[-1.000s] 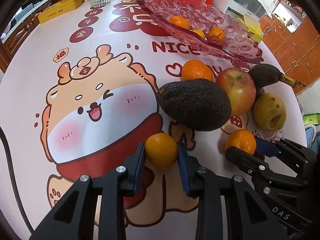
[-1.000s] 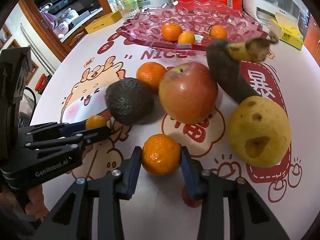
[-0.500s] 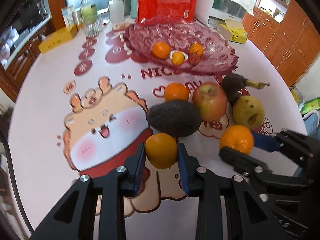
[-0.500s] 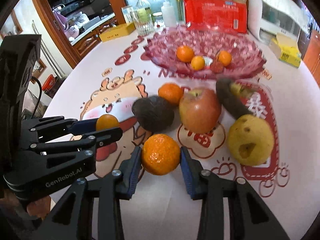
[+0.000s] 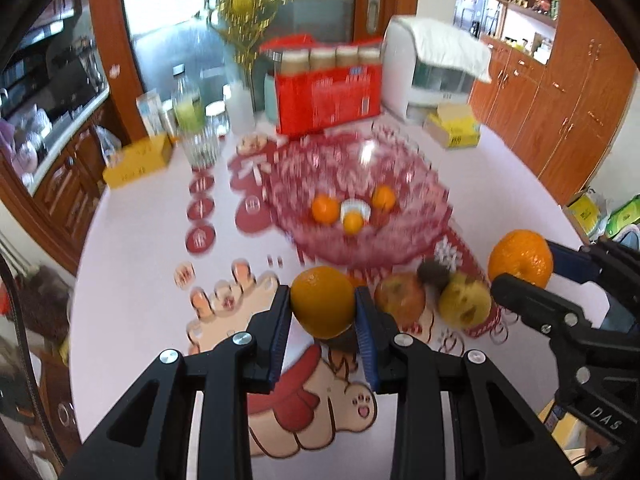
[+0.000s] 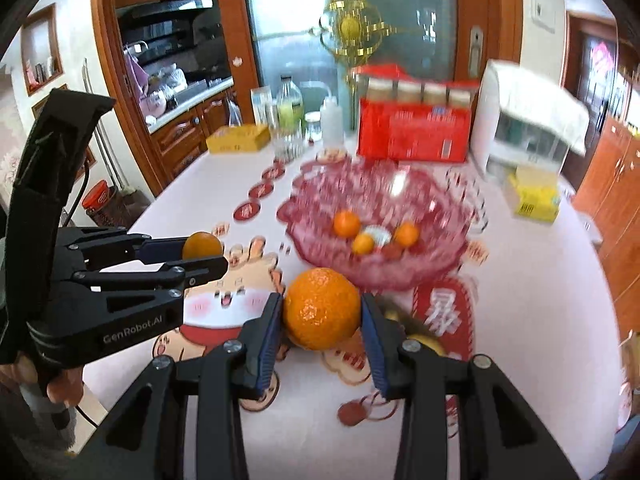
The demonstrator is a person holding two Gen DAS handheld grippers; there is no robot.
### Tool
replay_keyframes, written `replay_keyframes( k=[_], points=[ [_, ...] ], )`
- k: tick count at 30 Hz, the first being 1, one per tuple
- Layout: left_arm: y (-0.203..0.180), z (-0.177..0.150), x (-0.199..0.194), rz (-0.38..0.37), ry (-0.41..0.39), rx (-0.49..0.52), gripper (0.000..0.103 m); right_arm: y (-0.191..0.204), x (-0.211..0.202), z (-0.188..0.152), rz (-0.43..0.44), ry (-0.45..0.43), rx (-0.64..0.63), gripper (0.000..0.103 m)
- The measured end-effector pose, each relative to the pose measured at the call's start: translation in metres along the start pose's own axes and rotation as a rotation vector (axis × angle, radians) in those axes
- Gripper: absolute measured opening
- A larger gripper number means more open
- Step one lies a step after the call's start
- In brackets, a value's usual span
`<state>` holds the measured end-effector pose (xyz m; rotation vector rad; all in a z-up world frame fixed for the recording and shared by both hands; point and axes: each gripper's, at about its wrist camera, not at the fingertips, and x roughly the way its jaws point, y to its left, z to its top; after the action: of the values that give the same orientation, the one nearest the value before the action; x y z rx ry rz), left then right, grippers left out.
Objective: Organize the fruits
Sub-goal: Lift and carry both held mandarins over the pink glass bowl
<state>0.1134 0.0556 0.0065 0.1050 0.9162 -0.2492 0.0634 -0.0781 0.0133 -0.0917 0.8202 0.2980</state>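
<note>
- The left gripper (image 5: 323, 312) is clamped on a small orange (image 5: 322, 301); both blue pads press its sides, and the fruit is held in the air above the table (image 5: 132, 288).
- The right gripper (image 6: 322, 316) is clamped on a mandarin (image 6: 321, 308) with dimpled skin, likewise held clear of the table.
- In the right wrist view the left gripper comes in from the left, its orange just visible between the fingers; a hand (image 6: 60, 380) holds its handle at the lower left.
- In the left wrist view the right gripper comes in from the right with its mandarin between the fingers.
- A pink glass bowl (image 5: 400, 168) stands further back on the table, blurred. Three small oranges (image 5: 325, 210) lie inside, close together round a white spot at its middle.
- Between the bowl and the grippers, on the table: an apple (image 5: 400, 299), a yellow pear (image 5: 464, 303) with dark spots just beside it, and a dark fruit (image 5: 434, 273) behind them. They are partly hidden by the gripped fruit.
- The tablecloth bears a cartoon animal and red emblems.
- Behind the bowl stand a red carton (image 5: 328, 98), a white appliance (image 5: 432, 68) under a cloth, a yellow tissue box (image 5: 454, 128), a glass (image 5: 202, 146) and a flat yellow box (image 5: 138, 158).
</note>
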Motion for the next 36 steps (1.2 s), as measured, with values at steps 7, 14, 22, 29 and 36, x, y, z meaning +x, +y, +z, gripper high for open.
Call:
replay_keyframes(
  k=[7, 14, 22, 29, 36],
  points=[
    [-0.005, 0.055, -0.038, 0.009, -0.122, 0.041, 0.03, -0.02, -0.039, 0.059, -0.047, -0.117, -0.057, 0.039],
    [-0.012, 0.106, -0.044, 0.034, -0.174, 0.071, 0.03, -0.047, -0.049, 0.116, -0.115, -0.199, -0.071, 0.039],
    [-0.016, 0.133, 0.012, 0.068, -0.121, 0.049, 0.03, -0.083, -0.003, 0.152, -0.133, -0.183, -0.022, 0.039],
    [-0.015, 0.126, 0.09, 0.072, 0.013, 0.002, 0.03, -0.099, 0.074, 0.142, -0.087, -0.063, -0.027, 0.039],
    [-0.015, 0.112, 0.163, 0.087, 0.14, -0.045, 0.03, -0.112, 0.149, 0.122, -0.025, 0.072, -0.012, 0.039]
  ],
)
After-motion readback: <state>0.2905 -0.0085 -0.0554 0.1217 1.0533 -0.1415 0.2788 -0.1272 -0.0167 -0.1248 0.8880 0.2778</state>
